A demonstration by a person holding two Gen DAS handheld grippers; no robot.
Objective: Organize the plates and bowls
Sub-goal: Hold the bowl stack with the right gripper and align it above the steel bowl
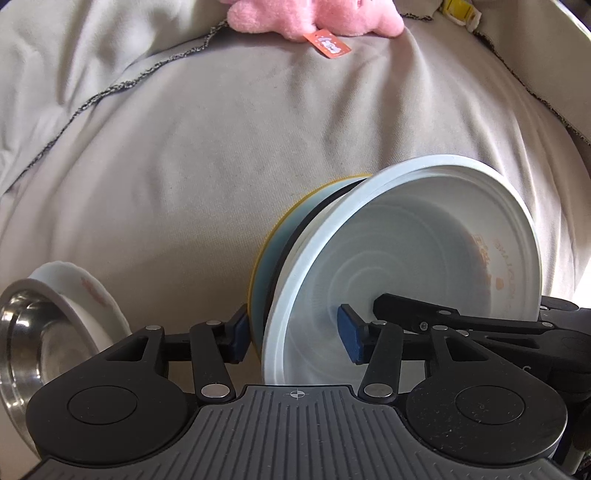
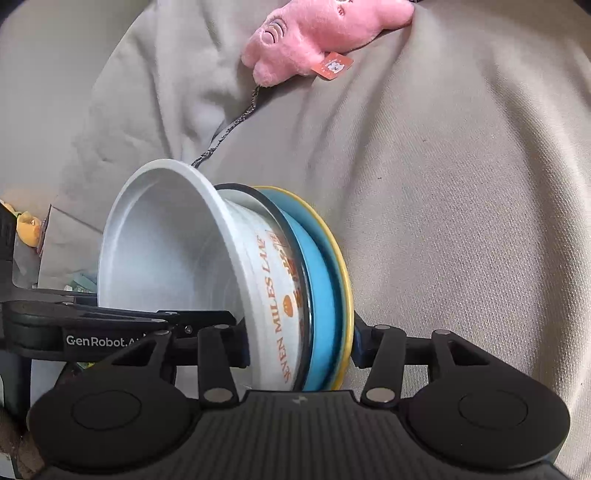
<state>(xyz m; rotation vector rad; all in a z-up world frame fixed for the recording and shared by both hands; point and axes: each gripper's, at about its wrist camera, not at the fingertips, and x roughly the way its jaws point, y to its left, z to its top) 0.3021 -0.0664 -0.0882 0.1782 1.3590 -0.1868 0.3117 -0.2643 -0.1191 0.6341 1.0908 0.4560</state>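
While the right gripper [image 2: 299, 345] clamps the nested stack [image 2: 258, 280] at six o'clock, the left gripper [image 1: 293, 338], jaws parted astride it, should close gently before releasing support.

i see the pink toy [image 1: 314, 16] cut off at the top; the steel bowl [image 1: 26, 339] runs past the left edge.

Soft, even daylight filled both views, leaving the beige cloth [image 1: 221, 155] bright with only gentle shadows in its folds. In the left wrist view a washed-out patch of glare sat at the right edge, and the steel bowl [image 1: 26, 332] at lower left carried dull reflections. Fisheye distortion bulged the scene and darkened the corners. The pink plush toy [image 2: 317, 33] looked slightly soft.
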